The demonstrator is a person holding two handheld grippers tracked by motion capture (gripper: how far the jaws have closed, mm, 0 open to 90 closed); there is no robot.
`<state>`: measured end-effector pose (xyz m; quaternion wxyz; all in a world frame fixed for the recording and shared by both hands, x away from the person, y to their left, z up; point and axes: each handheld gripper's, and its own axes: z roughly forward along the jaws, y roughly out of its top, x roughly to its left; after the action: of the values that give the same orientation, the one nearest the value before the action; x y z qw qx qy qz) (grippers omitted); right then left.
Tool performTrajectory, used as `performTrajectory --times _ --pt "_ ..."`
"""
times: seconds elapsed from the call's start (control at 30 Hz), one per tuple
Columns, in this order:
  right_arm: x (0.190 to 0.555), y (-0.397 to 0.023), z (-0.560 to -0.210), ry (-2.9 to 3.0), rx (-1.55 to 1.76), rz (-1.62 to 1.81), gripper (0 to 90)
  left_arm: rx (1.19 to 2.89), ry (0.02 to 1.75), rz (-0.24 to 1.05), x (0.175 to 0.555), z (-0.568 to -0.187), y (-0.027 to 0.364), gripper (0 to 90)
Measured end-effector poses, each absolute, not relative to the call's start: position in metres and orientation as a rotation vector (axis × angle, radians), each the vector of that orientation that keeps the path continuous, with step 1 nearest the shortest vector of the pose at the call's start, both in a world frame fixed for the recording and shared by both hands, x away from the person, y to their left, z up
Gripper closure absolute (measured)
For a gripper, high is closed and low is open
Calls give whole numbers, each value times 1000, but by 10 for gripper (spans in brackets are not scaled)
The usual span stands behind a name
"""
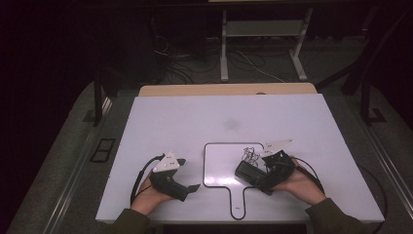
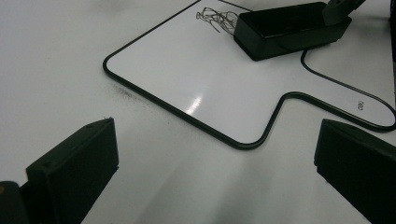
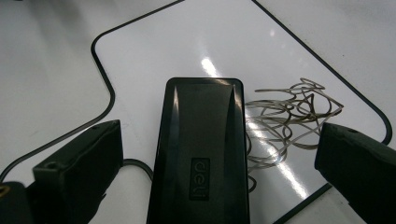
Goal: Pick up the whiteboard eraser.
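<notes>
A small white board (image 1: pixel 220 165) with a black rim and a handle lies flat on the table. A grey scribble (image 1: pixel 251 154) marks its far right corner. A black "deli" eraser (image 3: pixel 201 154) rests on the board beside the scribble (image 3: pixel 289 121). My right gripper (image 3: pixel 217 127) is open, its jaws wide on either side of the eraser without touching it. My left gripper (image 2: pixel 215 128) is open with nothing between its jaws, low over the table left of the board (image 2: pixel 196 70). In the high view the left gripper (image 1: pixel 189 174) and right gripper (image 1: pixel 260 174) flank the board.
The white tabletop (image 1: pixel 185 117) stretches well beyond the board toward its far edge. Behind it lies a beige strip (image 1: pixel 195 90). Farther back are white desk legs (image 1: pixel 224 53) and loose cables (image 1: pixel 180 63) on the dark floor.
</notes>
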<state>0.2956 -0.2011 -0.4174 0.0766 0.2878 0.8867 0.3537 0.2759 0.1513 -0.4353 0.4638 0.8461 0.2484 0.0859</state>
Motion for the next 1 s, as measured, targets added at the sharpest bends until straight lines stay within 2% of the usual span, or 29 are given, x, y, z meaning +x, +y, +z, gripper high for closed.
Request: performTrajectory --times 0.27,0.33,0.4,1.0 --pt "292 -200 -421 2688 843 1016 55 2081 607 210 276 -436 152 0" --pt "291 -199 -423 2694 852 994 75 2081 609 208 276 -436 152 0" --pt "290 -199 -424 2698 855 984 133 2081 609 208 276 -436 152 0" --pt "289 -196 -429 2731 858 899 285 2082 612 200 276 -437 152 0"
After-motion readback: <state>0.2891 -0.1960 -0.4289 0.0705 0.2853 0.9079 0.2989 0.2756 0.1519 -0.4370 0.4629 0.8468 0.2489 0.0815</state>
